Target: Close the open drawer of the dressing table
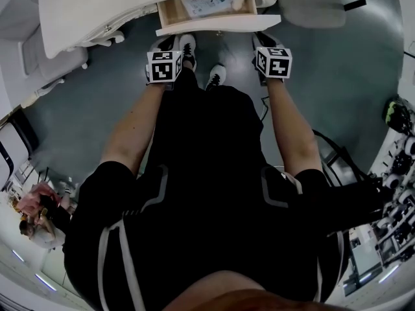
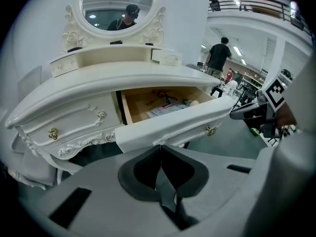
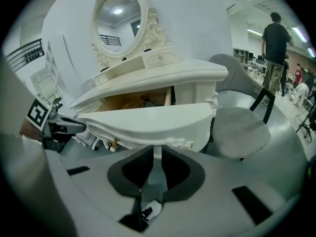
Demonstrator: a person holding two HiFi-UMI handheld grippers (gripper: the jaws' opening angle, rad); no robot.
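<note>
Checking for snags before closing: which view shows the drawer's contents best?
Left gripper view: it looks into the open drawer, large in frame, showing papers and a dark cable. Head view shows the same interior from above, but small. Right gripper view: the drawer front hides nearly everything.

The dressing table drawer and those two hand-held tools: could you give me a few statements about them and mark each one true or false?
1. The drawer is pulled out of the dressing table. True.
2. The drawer is empty. False: papers and a few small items lie inside it.
3. The left tool is clamped on the drawer's brass handle. False: its jaws are together with nothing between them, and the handle sits off to its right.
4. An oval mirror stands on top of the table. True.
5. A grey chair stands beside the table. True.
</note>
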